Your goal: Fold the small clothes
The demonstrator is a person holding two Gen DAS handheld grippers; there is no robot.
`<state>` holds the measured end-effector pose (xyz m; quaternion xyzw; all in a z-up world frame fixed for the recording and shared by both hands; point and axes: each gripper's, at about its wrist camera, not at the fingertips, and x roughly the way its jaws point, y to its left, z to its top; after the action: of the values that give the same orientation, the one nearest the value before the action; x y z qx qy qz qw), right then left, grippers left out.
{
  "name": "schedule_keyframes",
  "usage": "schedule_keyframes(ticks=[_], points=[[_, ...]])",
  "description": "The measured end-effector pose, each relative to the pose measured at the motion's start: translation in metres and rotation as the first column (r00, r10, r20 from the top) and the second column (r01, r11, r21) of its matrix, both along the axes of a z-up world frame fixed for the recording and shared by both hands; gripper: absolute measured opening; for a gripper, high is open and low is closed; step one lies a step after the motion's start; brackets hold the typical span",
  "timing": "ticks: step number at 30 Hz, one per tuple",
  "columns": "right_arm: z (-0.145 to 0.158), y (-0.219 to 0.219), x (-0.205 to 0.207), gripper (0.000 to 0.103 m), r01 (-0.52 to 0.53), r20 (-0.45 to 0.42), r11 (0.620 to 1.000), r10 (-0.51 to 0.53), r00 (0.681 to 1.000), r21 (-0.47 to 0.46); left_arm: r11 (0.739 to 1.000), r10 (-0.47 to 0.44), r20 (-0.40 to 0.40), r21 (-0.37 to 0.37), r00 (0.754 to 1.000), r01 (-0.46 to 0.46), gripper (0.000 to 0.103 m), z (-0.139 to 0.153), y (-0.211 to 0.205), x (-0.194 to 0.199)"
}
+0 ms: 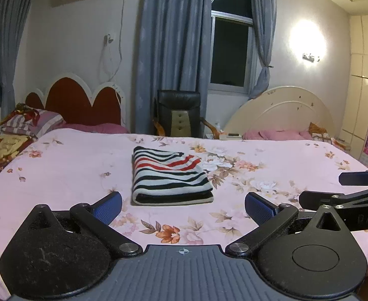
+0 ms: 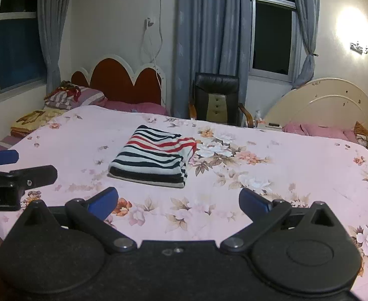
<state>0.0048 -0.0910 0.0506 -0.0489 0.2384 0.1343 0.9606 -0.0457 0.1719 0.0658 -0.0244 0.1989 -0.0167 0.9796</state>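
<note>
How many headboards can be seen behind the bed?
2: a red scalloped headboard at the back left and a cream rounded headboard at the back right. Others may lie outside the view.

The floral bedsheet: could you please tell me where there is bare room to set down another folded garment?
The floral bedsheet lies bare left of the folded striped garment, up to the pillows. It is also bare right of the garment. The near edge is crowded: left gripper and right gripper, both open.
</note>
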Motion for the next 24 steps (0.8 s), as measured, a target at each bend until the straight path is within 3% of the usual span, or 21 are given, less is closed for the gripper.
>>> schedule_keyframes(ticks=[24], points=[[0.0023, -0.0028, 0.0019, 0.102, 0.012, 0.022, 1.0, -0.012, 1.0, 0.008, 1.0, -0.006, 0.009, 0.015, 1.0, 0.006, 0.103, 0.0007, -0.0064, -0.0002]])
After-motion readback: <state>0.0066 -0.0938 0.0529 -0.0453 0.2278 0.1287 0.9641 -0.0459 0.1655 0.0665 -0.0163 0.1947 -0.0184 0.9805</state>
